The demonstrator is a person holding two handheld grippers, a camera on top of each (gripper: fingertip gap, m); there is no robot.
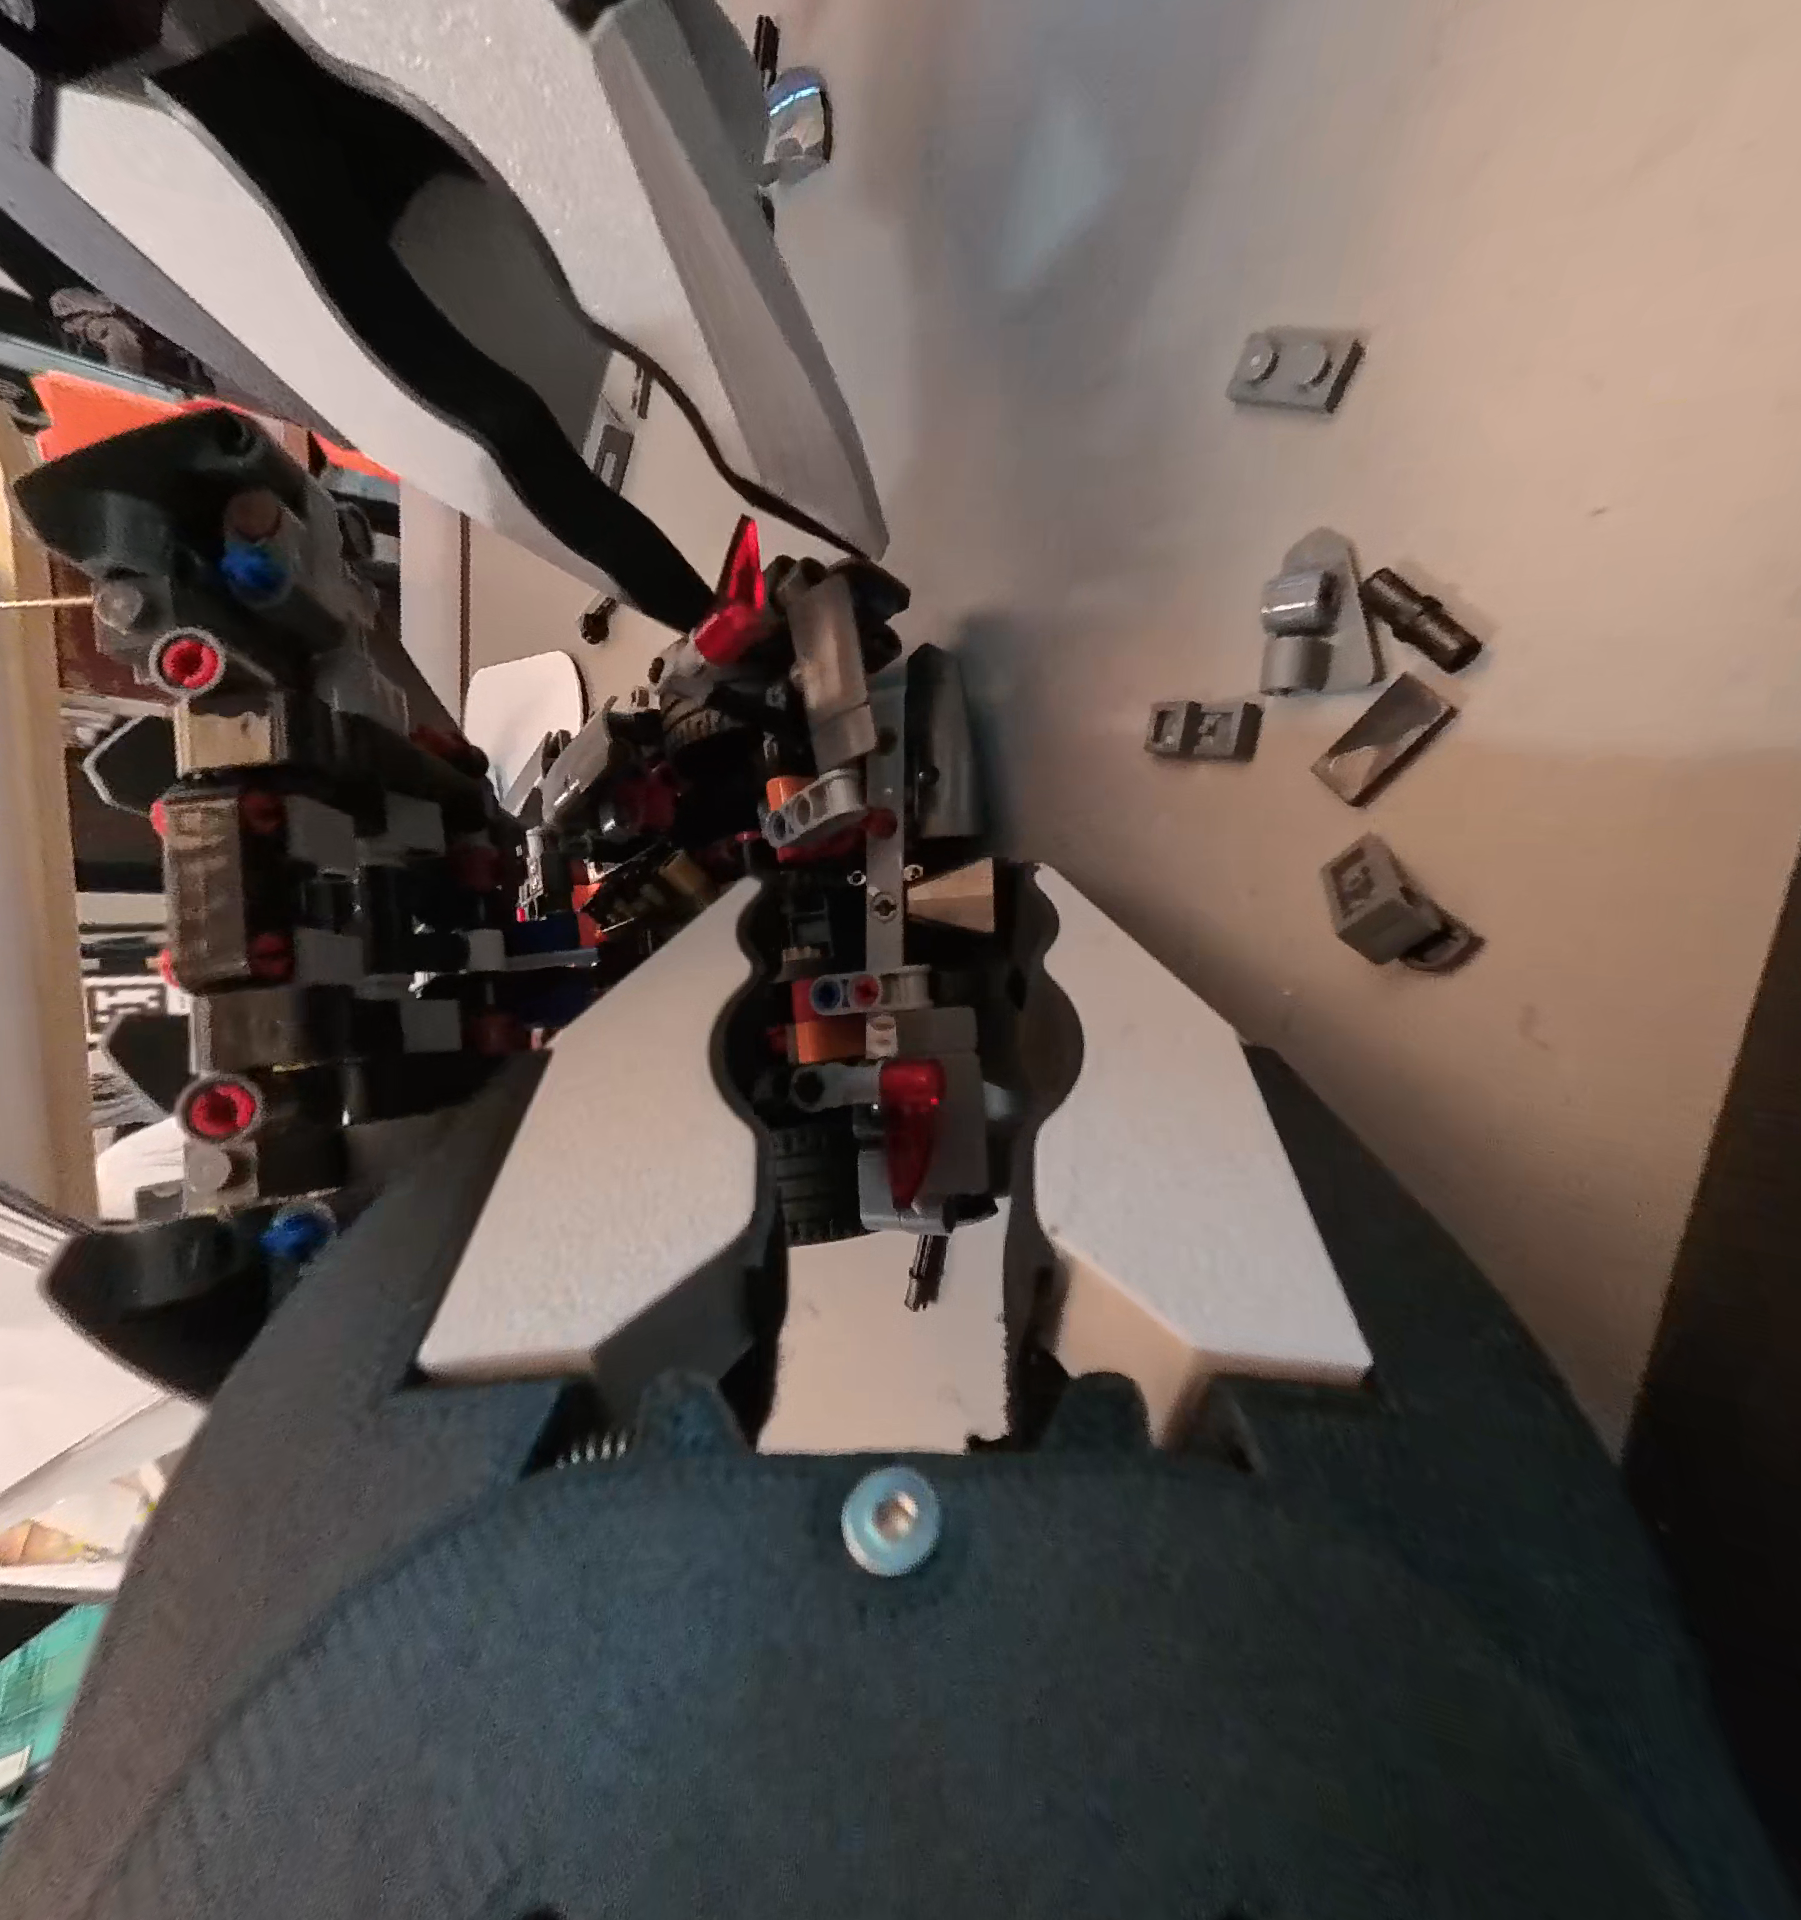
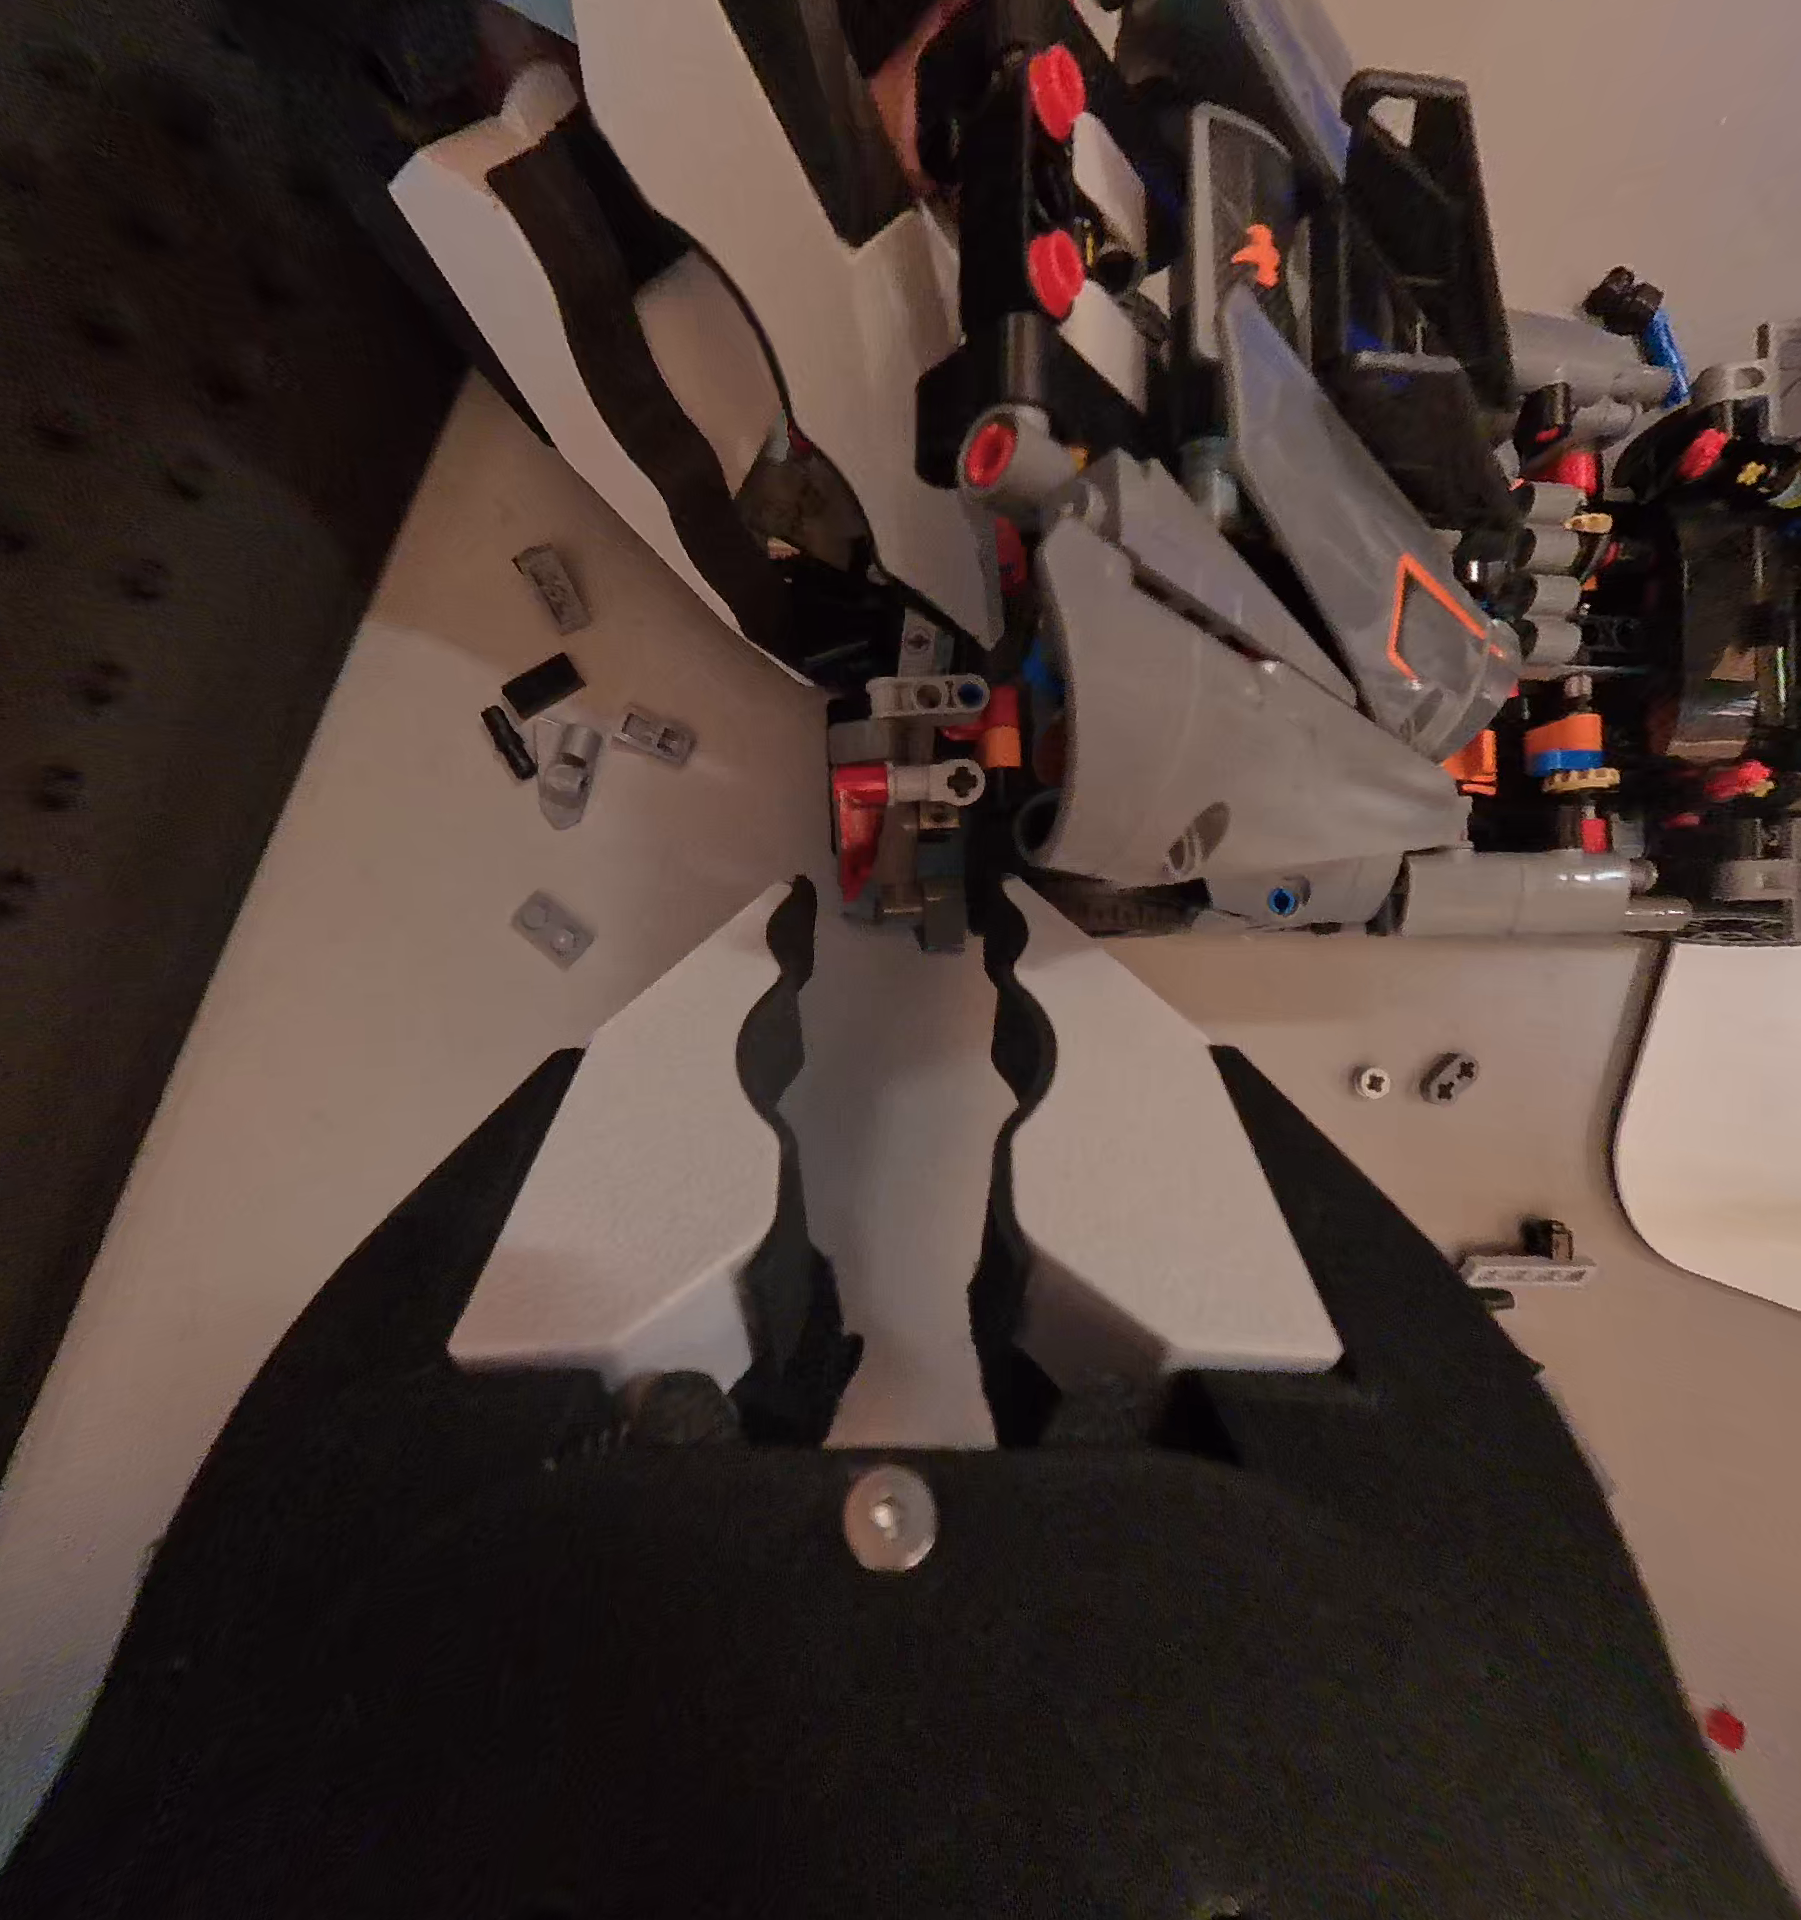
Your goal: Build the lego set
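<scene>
The rear end of the lego model (image 1: 875, 1018) is clamped between the left gripper (image 1: 891, 894) fingers, above the pale table (image 1: 1498, 260). The right gripper (image 2: 891, 899) is held parted, its tips just at the model's corner (image 2: 906, 810), nothing gripped. Farther off, loose grey and black pieces (image 1: 1363, 665) are scattered on the table.

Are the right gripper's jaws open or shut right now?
Open. In the right wrist view the right gripper shows bare table between its jaws, their tips just reaching the lego model without clamping it.
</scene>
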